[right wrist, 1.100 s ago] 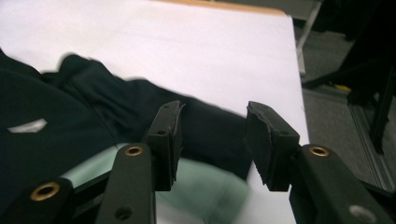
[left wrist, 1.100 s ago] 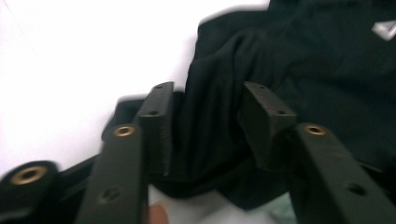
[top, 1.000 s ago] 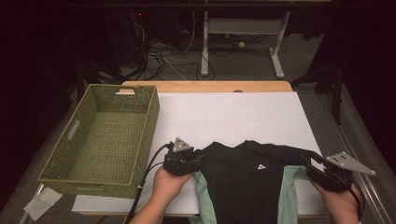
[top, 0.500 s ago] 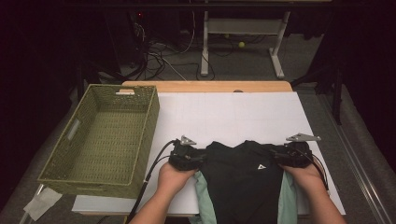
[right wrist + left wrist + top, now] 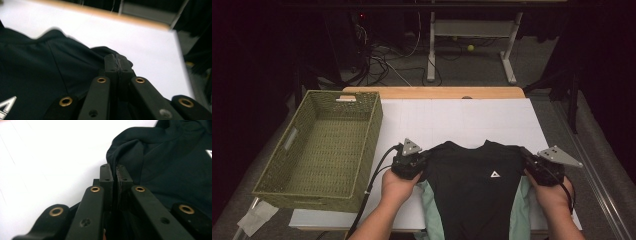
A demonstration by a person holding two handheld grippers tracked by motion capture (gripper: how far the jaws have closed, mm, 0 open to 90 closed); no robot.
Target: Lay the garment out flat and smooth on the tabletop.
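Left gripper [image 5: 418,163] is clamped on the left shoulder of the black shirt [image 5: 474,187], its jaws having just closed with the fabric pinched between the pads, as the left gripper view shows [image 5: 113,173]. Right gripper [image 5: 532,162] is clenched on the shirt's right shoulder in the same way, jaws just closed, cloth bunched at its tips in the right gripper view [image 5: 116,61]. That shirt lies flat, collar away from the person, with a small white triangle logo [image 5: 495,174] on the chest and pale green cloth [image 5: 432,210] showing along both its sides. It rests on the near half of a white sheet [image 5: 462,122] that covers the table, whose wooden edge [image 5: 432,92] runs beyond the shirt's collar. Left of the shirt stands an olive woven basket [image 5: 319,150], overhanging the sheet's left side. Beyond the table, the room is dark: a grey floor, a tangle of cables [image 5: 387,57], the white legs of another desk [image 5: 472,45] and a small yellow ball [image 5: 470,48].
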